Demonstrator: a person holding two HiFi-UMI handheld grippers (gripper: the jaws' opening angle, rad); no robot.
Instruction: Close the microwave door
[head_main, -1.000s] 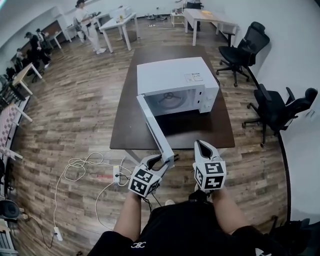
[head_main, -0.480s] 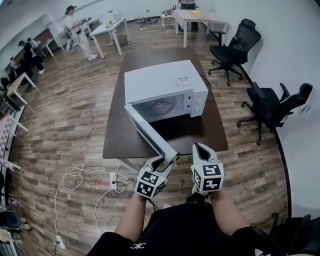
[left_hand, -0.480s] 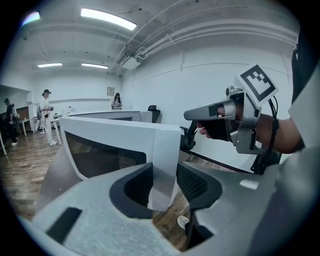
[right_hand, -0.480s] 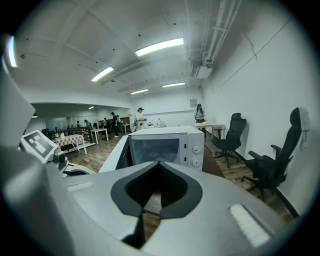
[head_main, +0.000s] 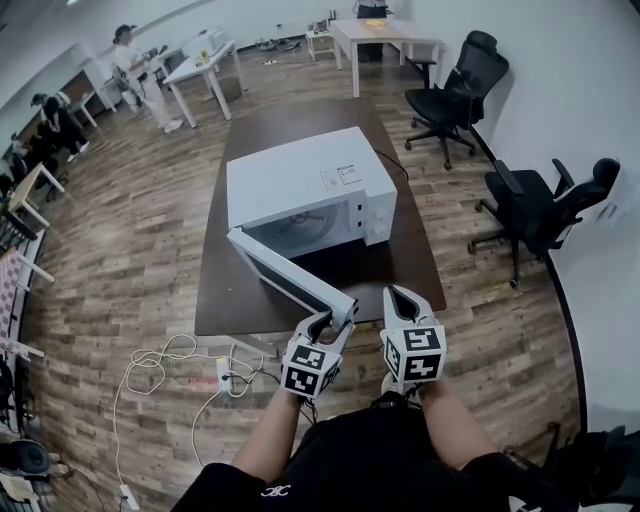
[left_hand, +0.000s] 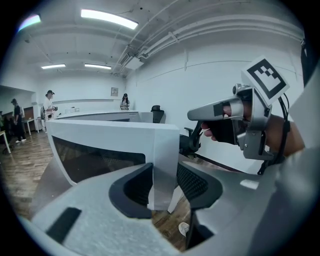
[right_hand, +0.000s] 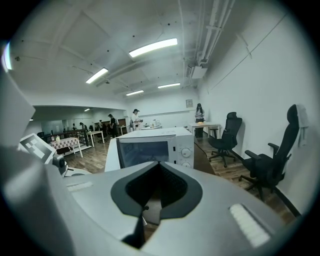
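Our left gripper (head_main: 322, 322) is clamped on the door (head_main: 285, 270) edge. We should swing it along its arc toward the microwave (head_main: 295, 175), holding the right gripper (head_main: 393, 294), jaws together, clear.

An office: white desks (head_main: 385, 28), black swivel chairs (head_main: 450, 100).

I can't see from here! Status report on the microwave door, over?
Left gripper clamped on door free edge; right gripper shut, empty. Door open. Nothing seen blocking its swing.
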